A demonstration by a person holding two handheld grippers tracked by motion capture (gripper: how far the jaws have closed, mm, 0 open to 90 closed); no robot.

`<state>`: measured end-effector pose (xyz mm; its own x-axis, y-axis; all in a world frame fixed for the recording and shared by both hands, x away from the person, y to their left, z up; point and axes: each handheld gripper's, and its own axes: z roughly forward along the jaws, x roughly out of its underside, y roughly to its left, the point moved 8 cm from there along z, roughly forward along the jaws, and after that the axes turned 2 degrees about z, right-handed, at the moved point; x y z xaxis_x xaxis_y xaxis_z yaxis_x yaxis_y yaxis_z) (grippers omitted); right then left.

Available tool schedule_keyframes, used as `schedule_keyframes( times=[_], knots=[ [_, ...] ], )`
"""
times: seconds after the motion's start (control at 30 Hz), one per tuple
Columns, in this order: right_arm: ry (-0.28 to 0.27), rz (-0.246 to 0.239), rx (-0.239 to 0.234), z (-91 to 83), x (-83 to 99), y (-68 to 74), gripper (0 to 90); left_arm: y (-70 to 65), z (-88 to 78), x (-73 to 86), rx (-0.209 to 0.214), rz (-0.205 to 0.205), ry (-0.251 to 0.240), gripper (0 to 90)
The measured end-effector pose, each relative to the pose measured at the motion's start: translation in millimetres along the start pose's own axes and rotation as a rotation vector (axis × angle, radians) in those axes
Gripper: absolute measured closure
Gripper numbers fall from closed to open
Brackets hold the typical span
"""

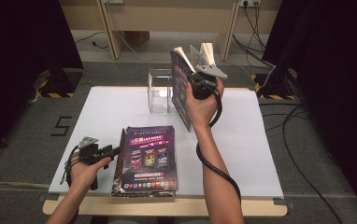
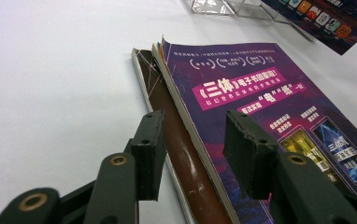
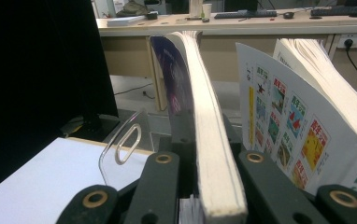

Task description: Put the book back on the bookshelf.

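Grey carpet floor marked with a black 5; black curtains at both sides, wooden bench legs behind, cables trailing
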<state>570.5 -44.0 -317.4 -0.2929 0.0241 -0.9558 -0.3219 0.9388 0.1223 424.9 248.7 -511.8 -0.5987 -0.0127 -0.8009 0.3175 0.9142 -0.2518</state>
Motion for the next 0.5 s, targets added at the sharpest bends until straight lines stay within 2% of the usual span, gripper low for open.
schedule_keyframes(
  times=[0.5],
  knots=[
    [-0.001, 0.0, 0.01, 11.8, -3.5, -1.5, 82.9, 1.7, -0.7, -0.6, -0.004, -0.002, -0.002, 57.3]
  ],
)
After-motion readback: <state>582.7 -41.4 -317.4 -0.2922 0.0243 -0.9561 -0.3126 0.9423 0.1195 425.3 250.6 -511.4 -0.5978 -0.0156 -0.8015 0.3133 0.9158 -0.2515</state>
